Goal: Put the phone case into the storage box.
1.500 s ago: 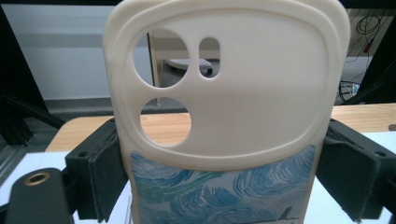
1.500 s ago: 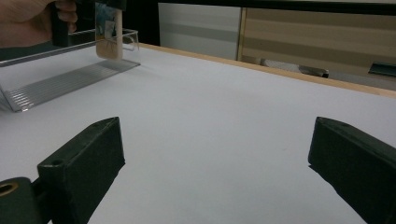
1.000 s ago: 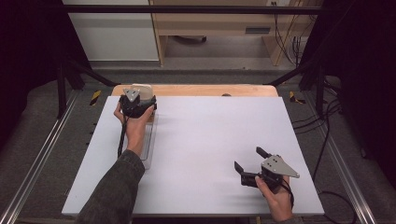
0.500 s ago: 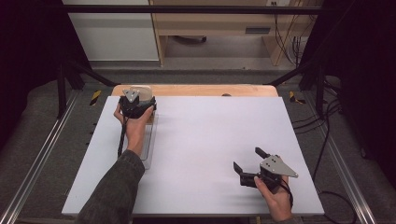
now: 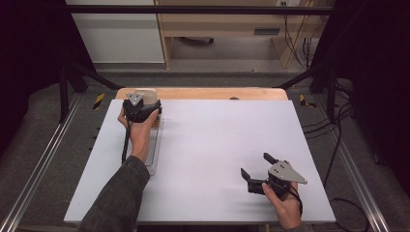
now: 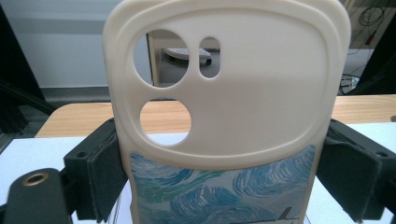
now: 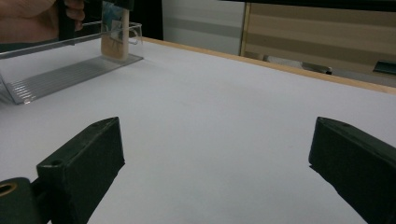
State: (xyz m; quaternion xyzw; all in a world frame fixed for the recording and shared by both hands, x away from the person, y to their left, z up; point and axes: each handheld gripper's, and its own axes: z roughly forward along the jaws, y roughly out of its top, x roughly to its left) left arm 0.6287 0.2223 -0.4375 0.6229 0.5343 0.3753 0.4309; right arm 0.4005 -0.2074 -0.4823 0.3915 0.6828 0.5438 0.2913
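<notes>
Left claw: we see the left claw point(image 5: 140, 107) at the far left of the white table point(image 5: 217, 145), held in the person's left hand point(image 5: 139, 129). It is clamped on a cream phone case point(image 6: 224, 107), one jaw pressed to each long edge.

Phone case, close up: the left gripper view gives us what the high view cannot. The case stands upright between the jaws, with two round cut-outs and one small oval cut-out in its raised cream upper part. Below that is a painted panel of blue and green swirls.

Phone case, from above: in the high view we make out only a pale edge of it beyond the left claw, near the table's wooden far border point(image 5: 203, 93).

Phone case, from the side: the right gripper view shows us its lower end standing on the clear plastic stand point(image 7: 70, 70), at that stand's far end. We cannot tell whether it rests there or hangs just above.

Clear stand: in the high view it lies under the left forearm point(image 5: 116, 193), which hides much of it.

Right claw: we see the right claw point(image 5: 256, 170) near the table's front right corner, held in the right hand point(image 5: 285, 203). Its jaws stand wide apart with nothing between them, and bare table shows between them in its own view.

Surroundings: dark cables point(image 5: 333, 145) trail over the floor to the right of the table. A light wooden cabinet point(image 5: 227, 24) stands beyond the table.
</notes>
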